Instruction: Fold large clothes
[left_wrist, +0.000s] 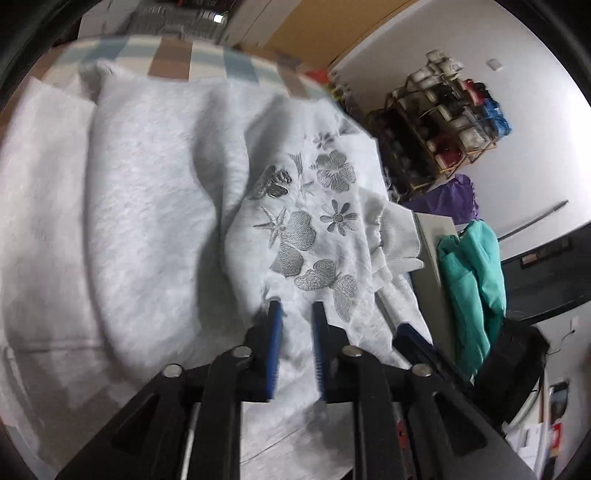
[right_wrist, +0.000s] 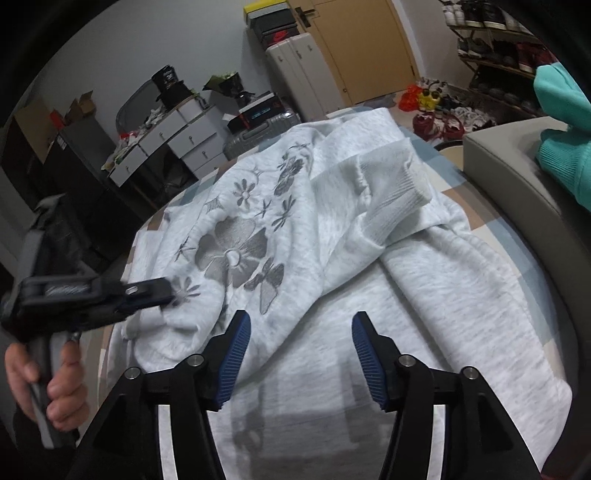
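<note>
Both grippers sit open with nothing held, left gripper (left_wrist: 297, 308) narrow, right gripper (right_wrist: 301, 325) wide, so the sweatshirt (right_wrist: 332, 258) sleeve at 1 o'clock probably flops loose mid-fold.

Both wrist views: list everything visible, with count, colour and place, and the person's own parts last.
sweatshirt: one, light grey with grey embroidered flowers and butterflies, crumpled on the bed, one ribbed cuff folded over the top
bedcover: one, checked in blue, brown and white, under the sweatshirt
teal garment: one, draped at the bed's far right edge
shoe rack: one, wooden, full of shoes, against the white wall
drawer unit: one, white, cluttered on top, by the far wall
door: one, tan, closed
left gripper: black with blue pads, narrow gap, tips at the embroidered part, nothing visibly clamped
right gripper: black with blue pads, wide open above plain fabric
hand: one, holding the left gripper's handle
</note>
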